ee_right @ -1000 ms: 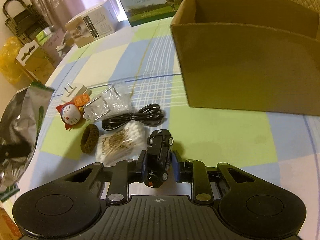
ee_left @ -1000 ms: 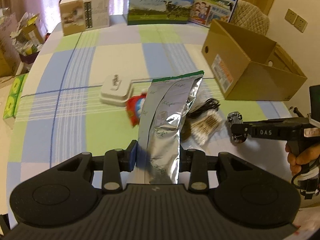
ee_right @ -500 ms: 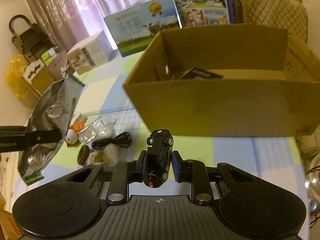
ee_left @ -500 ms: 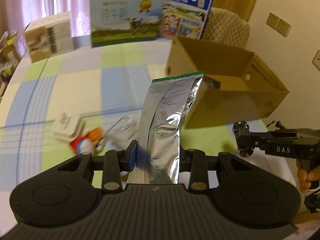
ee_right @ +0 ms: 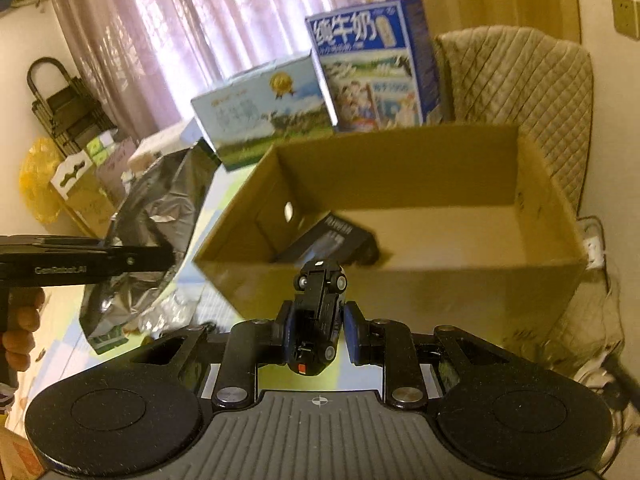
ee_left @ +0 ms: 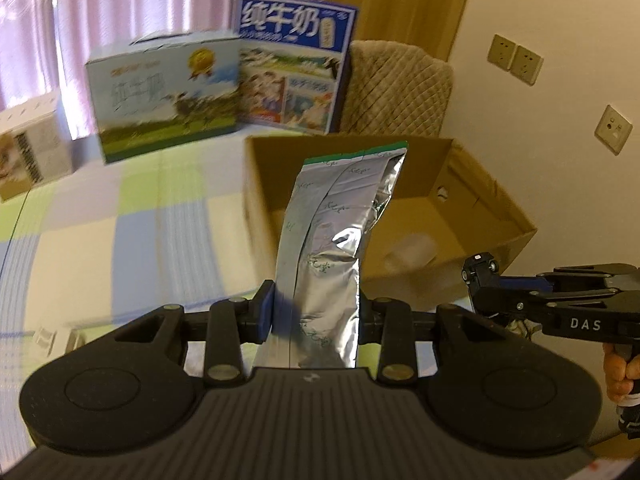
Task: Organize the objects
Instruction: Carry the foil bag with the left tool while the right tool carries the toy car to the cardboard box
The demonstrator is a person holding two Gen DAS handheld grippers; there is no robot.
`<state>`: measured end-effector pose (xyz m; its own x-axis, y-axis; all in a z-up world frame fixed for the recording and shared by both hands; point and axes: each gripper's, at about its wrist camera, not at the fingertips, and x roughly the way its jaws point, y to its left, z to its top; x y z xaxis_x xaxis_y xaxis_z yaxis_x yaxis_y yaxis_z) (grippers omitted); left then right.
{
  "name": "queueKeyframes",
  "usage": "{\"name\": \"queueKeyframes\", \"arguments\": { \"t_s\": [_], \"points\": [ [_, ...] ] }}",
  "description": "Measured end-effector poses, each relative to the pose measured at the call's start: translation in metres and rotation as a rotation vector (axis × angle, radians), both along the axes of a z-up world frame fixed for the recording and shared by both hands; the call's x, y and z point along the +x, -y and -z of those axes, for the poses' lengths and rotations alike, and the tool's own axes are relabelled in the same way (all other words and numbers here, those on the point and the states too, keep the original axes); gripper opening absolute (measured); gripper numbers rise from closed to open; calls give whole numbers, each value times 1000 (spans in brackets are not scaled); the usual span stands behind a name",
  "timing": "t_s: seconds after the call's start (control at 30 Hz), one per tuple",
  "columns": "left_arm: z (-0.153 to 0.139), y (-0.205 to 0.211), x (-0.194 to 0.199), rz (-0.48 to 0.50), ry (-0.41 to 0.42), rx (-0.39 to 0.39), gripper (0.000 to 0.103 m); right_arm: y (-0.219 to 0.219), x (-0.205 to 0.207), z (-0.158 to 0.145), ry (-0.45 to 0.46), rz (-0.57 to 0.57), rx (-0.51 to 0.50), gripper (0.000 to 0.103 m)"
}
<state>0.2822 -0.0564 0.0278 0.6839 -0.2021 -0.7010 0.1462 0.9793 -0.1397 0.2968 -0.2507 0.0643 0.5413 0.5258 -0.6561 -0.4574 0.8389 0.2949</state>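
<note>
While left gripper (ee_left: 316,316) pinches foil bag (ee_left: 340,240), right gripper (ee_right: 316,332) clamps toy car (ee_right: 318,316) (near cardboard box (ee_right: 400,280)).

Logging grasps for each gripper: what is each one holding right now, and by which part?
The left gripper pinches the silver foil bag near its lower end. The right gripper clamps the black toy car across its sides.
</note>
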Motion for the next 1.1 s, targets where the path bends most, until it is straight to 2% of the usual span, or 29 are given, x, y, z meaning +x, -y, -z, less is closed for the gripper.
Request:
{"name": "queueKeyframes", "arguments": {
  "t_s": [0.2,0.4,0.63,0.8,0.9,0.97,1.1],
  "points": [
    [-14,32,31,37,42,2,32,26,22,-15,45,29,8,22],
    [-15,58,64,49,50,0,32,52,46,-21,78,78,-14,22],
    [-1,82,107,59,4,8,31,69,79,-11,66,126,-54,22],
    [16,100,131,83,-39,9,15,73,102,4,36,135,-80,22],
    [29,108,144,114,-92,-34,15,73,111,13,16,140,-90,22],
    [37,114,148,109,-101,9,15,74,114,18,1,138,-95,22],
    [44,112,151,101,-116,13,16,72,118,23,-15,127,-112,22]
  ]
}}
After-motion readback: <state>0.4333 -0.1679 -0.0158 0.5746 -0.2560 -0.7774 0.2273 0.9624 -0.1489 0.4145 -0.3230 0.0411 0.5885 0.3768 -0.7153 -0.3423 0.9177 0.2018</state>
